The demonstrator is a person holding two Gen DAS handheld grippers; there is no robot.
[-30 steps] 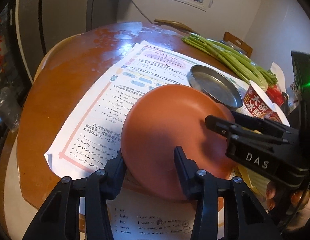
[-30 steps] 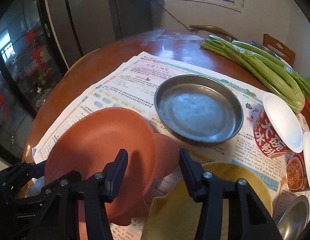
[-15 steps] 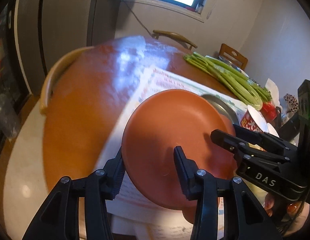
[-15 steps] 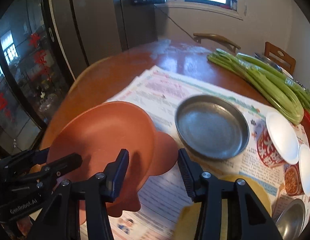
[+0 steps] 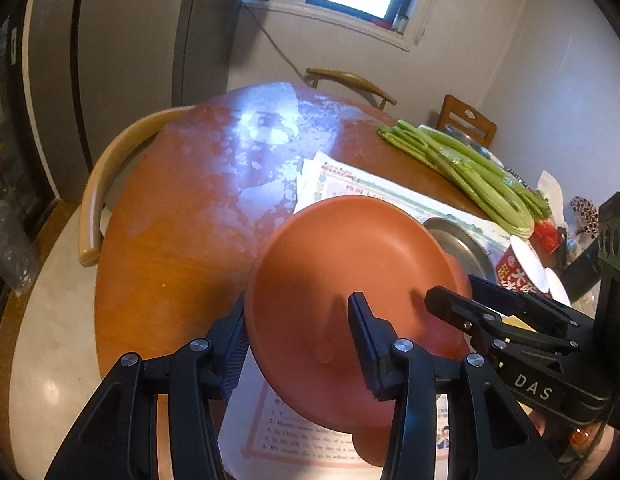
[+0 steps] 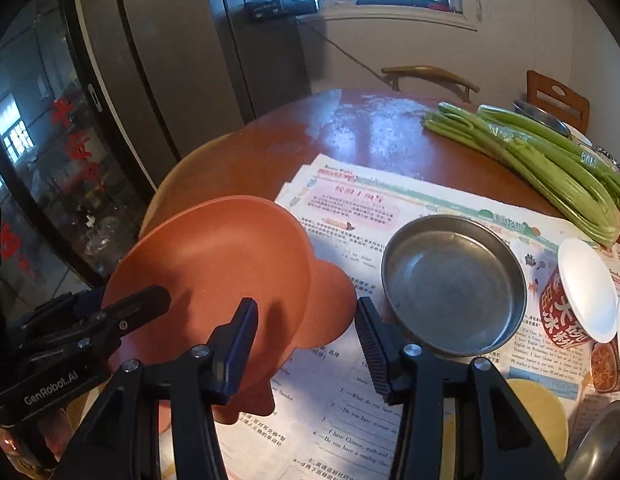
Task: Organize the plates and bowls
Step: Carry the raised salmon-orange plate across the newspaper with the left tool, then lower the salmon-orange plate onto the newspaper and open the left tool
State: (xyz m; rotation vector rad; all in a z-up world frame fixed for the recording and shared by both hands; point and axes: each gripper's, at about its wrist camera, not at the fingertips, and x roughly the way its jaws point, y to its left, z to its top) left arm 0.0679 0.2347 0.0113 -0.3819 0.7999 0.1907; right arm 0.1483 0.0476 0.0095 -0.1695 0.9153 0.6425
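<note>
Early stage: left gripper is clamped on the near rim of the terracotta plate, held tilted clear of the table; right gripper is at its narrowest and holds nothing. Metal dish and yellow plate lie separate on the papers — stacking judged outstanding

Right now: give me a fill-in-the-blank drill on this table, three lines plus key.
1. The left claw grips the rim of the ___ plate.
2. The metal dish rests on sheets of printed ___.
3. Inside, the metal dish is ___.
Missing words: orange; paper; empty.
</note>
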